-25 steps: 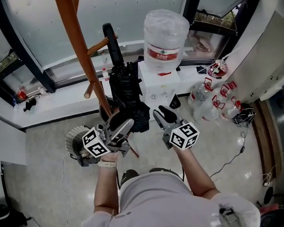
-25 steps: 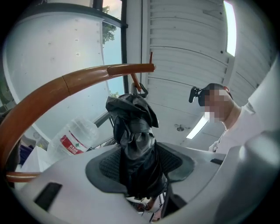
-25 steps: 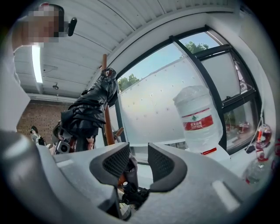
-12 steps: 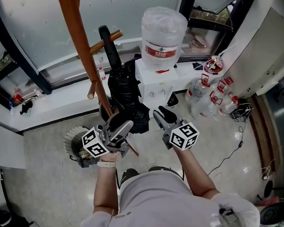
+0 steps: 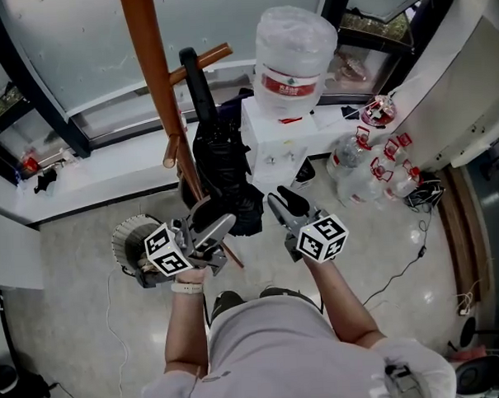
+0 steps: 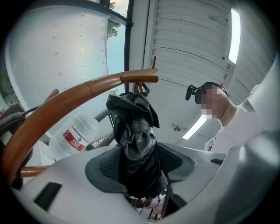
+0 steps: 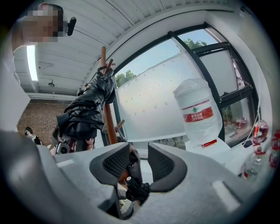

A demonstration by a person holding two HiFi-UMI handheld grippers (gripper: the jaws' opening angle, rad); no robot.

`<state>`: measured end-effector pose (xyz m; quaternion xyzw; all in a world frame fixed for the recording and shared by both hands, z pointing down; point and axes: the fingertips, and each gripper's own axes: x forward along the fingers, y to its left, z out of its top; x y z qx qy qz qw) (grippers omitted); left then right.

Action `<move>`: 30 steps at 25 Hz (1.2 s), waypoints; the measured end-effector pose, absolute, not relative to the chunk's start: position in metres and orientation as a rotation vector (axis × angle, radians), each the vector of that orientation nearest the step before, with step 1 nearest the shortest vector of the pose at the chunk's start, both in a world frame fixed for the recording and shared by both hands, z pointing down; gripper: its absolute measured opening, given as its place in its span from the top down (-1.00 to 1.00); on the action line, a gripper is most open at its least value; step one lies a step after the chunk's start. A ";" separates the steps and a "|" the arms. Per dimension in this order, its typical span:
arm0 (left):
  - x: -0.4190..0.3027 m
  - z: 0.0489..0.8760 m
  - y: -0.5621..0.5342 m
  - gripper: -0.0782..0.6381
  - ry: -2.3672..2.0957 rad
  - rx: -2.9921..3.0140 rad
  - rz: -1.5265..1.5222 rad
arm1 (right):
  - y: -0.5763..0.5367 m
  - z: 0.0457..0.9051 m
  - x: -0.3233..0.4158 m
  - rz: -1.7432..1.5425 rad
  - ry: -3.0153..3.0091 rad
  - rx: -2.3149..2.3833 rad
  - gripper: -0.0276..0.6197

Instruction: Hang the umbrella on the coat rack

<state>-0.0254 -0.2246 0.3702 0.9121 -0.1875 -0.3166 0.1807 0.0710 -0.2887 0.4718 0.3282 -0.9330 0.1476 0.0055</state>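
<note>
A black folded umbrella [image 5: 219,158] stands upright against the brown wooden coat rack [image 5: 155,83]. Its dark handle [image 5: 193,77] reaches up to a side peg [image 5: 209,57]; I cannot tell whether it rests on the peg. My left gripper [image 5: 216,227] is shut on the umbrella's lower part, and in the left gripper view the black fabric [image 6: 136,148] fills the gap between the pads, under the rack's peg [image 6: 138,78]. My right gripper [image 5: 279,203] stands open just to the right with nothing between its pads [image 7: 162,165]. The right gripper view shows the umbrella [image 7: 85,111] to the left of the rack's pole [image 7: 108,120].
A white water dispenser [image 5: 279,147] with a big bottle [image 5: 294,50] stands right behind the umbrella. Several small bottles [image 5: 372,172] sit on the floor at the right, near a cable [image 5: 401,276]. A round grey object [image 5: 129,240] lies by the left gripper. Windows and a ledge [image 5: 91,172] run behind.
Only the head view has drifted a little. Both grippers and the umbrella keep their places.
</note>
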 end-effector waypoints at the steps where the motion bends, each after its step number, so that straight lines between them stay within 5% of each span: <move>1: -0.026 0.370 -0.225 0.16 -0.529 2.576 -0.896 | -0.289 0.472 0.070 0.464 -2.920 1.024 0.53; 30: -0.087 0.403 -0.235 0.05 -0.787 2.534 -0.972 | -0.272 0.503 0.048 0.528 -2.892 0.937 0.53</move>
